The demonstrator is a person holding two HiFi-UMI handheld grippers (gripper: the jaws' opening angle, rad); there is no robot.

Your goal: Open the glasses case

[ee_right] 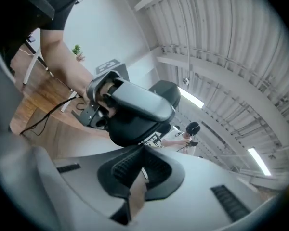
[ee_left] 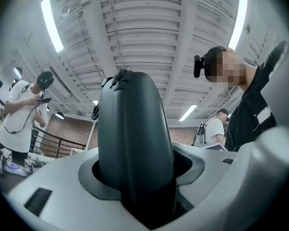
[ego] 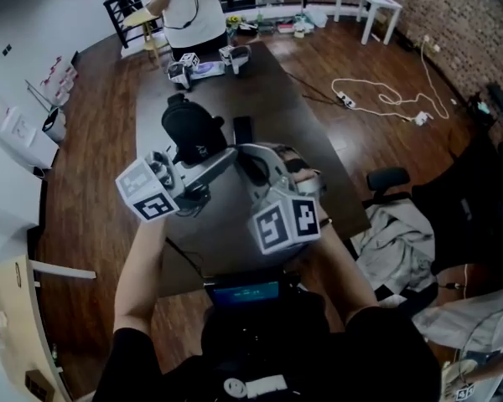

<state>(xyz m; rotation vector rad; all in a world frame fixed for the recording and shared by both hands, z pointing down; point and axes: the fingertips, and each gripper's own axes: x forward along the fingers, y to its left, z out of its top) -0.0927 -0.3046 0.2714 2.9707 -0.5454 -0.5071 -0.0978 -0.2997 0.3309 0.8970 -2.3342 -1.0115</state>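
black and round-shelled, the case (ego: 193, 131) hangs clear above the middle of a dark table (ego: 268, 90), off its top. the left gripper (ego: 208, 159) reaches in from 7 o'clock with its jaws clamped on the lower end of the case; its own view shows the case standing upright and filling the gap between them. the right gripper (ego: 250, 162) comes in from 5 o'clock with its jaws pressed together. in its own view the tips sit right under the rim of the case, at 6 o'clock of it – touching or just short, i cannot tell, nor whether anything thin is pinched there. that view also shows the left gripper on the case from 9 o'clock. whether the shell has parted along its seam is not clear.

at 12 o'clock in the head view a person in a white shirt (ego: 189, 7) stands at the far end of the table, and two more grippers (ego: 205, 64) lie on it just in front of them. a white cable (ego: 386, 99) loops on the wood floor (ego: 92, 141) at 2 o'clock. a crumpled grey cloth (ego: 394, 233) lies over a chair at 4 o'clock, and a small lit screen (ego: 243, 292) shows at 6 o'clock, at the near edge of the table.
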